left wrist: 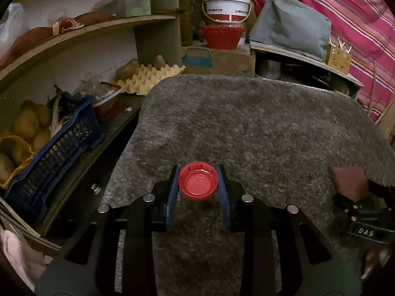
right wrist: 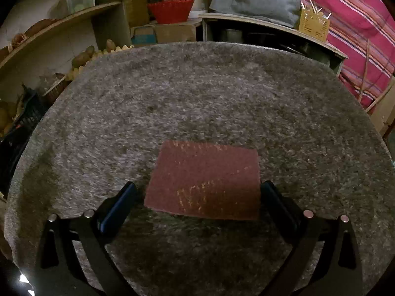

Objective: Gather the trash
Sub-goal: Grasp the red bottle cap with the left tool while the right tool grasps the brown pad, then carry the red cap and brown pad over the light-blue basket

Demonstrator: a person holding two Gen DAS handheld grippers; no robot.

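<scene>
My left gripper [left wrist: 198, 185] is shut on a red plastic bottle cap [left wrist: 198, 184], hollow side toward the camera, its blue pads pressing both sides just above the grey shaggy carpet [left wrist: 246, 128]. In the right wrist view a reddish-brown abrasive sheet [right wrist: 205, 180] spans the wide-set jaws of my right gripper [right wrist: 197, 192]. Its right edge meets the right pad, its left edge sits close to the left pad, and a shadow lies on the carpet [right wrist: 197, 86] beneath it. In the left wrist view the sheet [left wrist: 349, 182] and a hand on the right gripper show at far right.
Left of the carpet, wooden shelves [left wrist: 74, 37] hold a blue crate of potatoes [left wrist: 49, 157] and an egg tray [left wrist: 148, 79]. Behind stand a red basket [left wrist: 223, 37], a white bucket [left wrist: 226, 6], cardboard boxes and a low table [right wrist: 271, 24] with a grey bundle. A striped pink cloth [right wrist: 358, 24] hangs right.
</scene>
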